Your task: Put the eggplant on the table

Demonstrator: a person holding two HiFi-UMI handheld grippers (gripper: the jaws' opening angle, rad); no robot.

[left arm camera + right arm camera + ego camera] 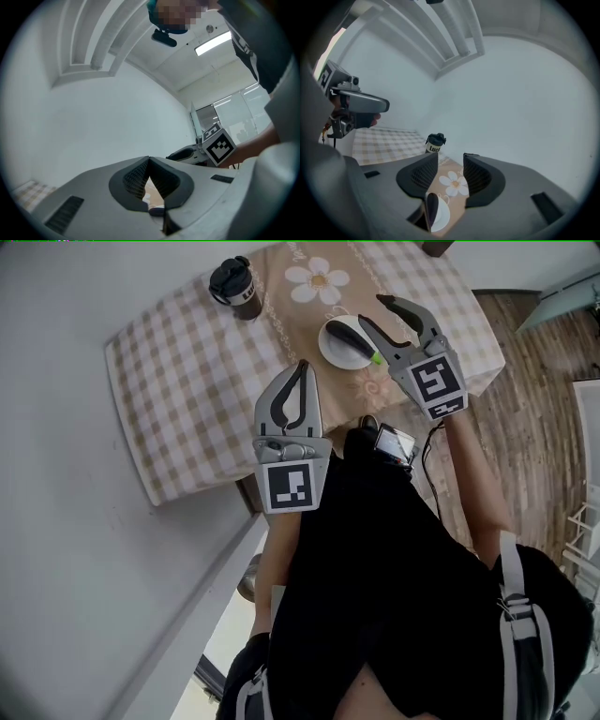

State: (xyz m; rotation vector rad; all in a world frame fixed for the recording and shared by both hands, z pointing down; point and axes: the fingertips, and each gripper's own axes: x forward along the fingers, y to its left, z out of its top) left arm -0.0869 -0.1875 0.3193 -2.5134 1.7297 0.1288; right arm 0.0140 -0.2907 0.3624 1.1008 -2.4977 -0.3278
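Note:
The dark purple eggplant (345,337) with its green stem lies on a small white plate (325,345) on the table's flowered runner. My right gripper (370,310) hangs above and just right of the plate, jaws open, nothing between them. In the right gripper view the eggplant (432,208) and plate (443,219) show below the open right gripper (450,157). My left gripper (302,365) is held over the table's near edge, its jaws meeting at the tips and holding nothing. The left gripper (149,161) looks shut in its own view too.
The table (178,381) wears a beige checked cloth. A black lidded cup (234,287) stands at its far left by the white wall; it also shows in the right gripper view as the cup (435,143). Wooden floor lies to the right.

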